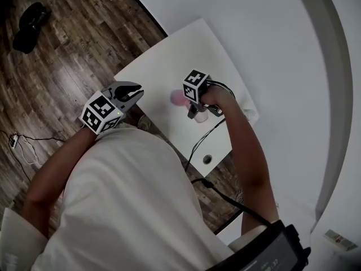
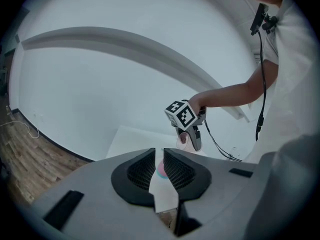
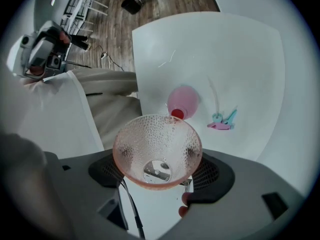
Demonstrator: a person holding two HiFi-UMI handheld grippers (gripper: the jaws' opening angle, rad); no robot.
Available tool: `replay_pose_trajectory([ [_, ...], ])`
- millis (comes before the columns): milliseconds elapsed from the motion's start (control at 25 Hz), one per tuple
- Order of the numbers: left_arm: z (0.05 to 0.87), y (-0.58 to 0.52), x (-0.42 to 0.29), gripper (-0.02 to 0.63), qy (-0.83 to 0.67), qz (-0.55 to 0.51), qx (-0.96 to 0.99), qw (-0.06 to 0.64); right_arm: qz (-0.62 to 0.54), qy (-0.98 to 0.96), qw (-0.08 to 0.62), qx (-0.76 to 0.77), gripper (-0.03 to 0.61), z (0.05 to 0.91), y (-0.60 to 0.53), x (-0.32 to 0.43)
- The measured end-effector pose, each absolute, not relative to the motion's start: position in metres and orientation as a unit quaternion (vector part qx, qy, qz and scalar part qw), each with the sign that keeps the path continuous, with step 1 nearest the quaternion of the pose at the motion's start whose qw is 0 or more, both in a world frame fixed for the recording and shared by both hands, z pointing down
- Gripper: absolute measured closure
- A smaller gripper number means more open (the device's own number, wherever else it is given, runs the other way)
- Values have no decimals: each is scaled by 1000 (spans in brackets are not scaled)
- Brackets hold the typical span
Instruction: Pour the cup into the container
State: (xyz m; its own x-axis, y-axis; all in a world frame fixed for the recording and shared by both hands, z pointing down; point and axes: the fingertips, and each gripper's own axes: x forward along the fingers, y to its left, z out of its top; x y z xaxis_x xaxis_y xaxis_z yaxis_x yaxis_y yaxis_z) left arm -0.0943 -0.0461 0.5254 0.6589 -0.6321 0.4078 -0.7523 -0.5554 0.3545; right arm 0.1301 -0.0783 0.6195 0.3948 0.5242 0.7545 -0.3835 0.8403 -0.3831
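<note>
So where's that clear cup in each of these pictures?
Head view: the cup is mid-picture, under the marker cube of the right gripper, above the white table.
Left gripper view: small, right of centre, below that same cube.
Right gripper view: large, low centre, between the jaws, mouth towards the camera.
Shared landmark: the white table.

Cup [image 3: 157, 156]: clear pale pink, dimpled all over; container [image 3: 183, 101]: solid pink; table [image 3: 240, 59]: plain white; floor [image 1: 73, 44]: dark brown wood grain; small items [image 3: 223, 120]: teal, pink
</note>
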Motion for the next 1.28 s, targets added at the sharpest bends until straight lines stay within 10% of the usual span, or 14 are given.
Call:
replay_pose_trajectory([
  [1280, 434, -97, -21, 571, -403, 84, 888, 204, 195, -842, 456, 213, 199, 494, -102, 156],
])
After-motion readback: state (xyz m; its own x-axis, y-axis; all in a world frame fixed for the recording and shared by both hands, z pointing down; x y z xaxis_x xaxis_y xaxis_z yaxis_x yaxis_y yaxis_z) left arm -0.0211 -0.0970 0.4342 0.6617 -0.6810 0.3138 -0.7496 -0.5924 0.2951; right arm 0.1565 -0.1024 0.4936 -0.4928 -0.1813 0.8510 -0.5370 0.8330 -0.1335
